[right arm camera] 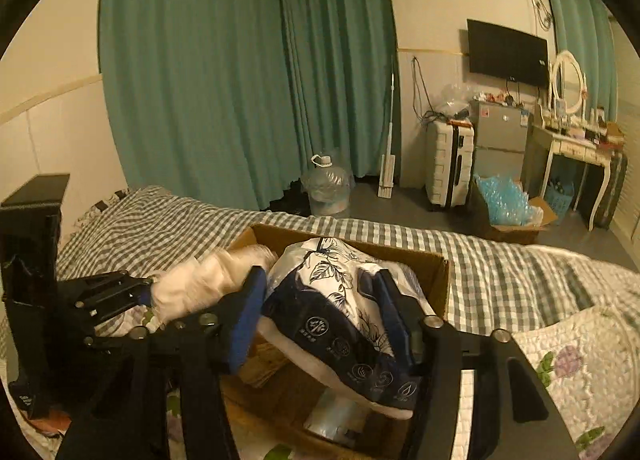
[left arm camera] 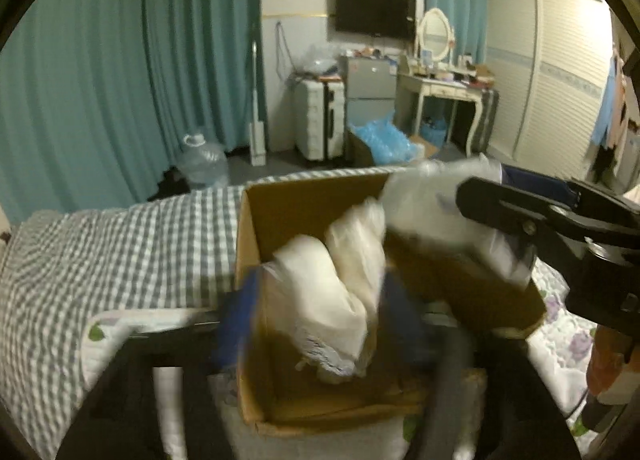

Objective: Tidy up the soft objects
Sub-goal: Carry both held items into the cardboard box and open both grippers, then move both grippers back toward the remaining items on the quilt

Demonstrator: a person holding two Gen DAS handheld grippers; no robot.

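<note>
An open cardboard box (left arm camera: pixel 304 204) stands on the bed. My left gripper (left arm camera: pixel 320 300) hangs over it with its blue pads wide apart, open. A white soft packet (left arm camera: pixel 320 284) lies blurred between the pads, leaning on a second white packet (left arm camera: pixel 356 236) in the box. My right gripper (right arm camera: pixel 320 280) is shut on a plastic-wrapped packet with a navy and white floral print (right arm camera: pixel 340 312), held tilted above the box (right arm camera: pixel 436 280). In the left wrist view this packet (left arm camera: pixel 432 200) shows at the box's far right corner, with a black finger (left arm camera: pixel 504 200) on it.
The box rests on a grey checked bedspread (left arm camera: pixel 120 244), with a floral quilt (right arm camera: pixel 568 364) beside it. Beyond the bed are a water jug (right arm camera: pixel 326 188), a mop (right arm camera: pixel 388 164), a white suitcase (right arm camera: pixel 448 164), a small fridge (right arm camera: pixel 500 136), a dressing table (right arm camera: pixel 576 148) and teal curtains (right arm camera: pixel 240 80).
</note>
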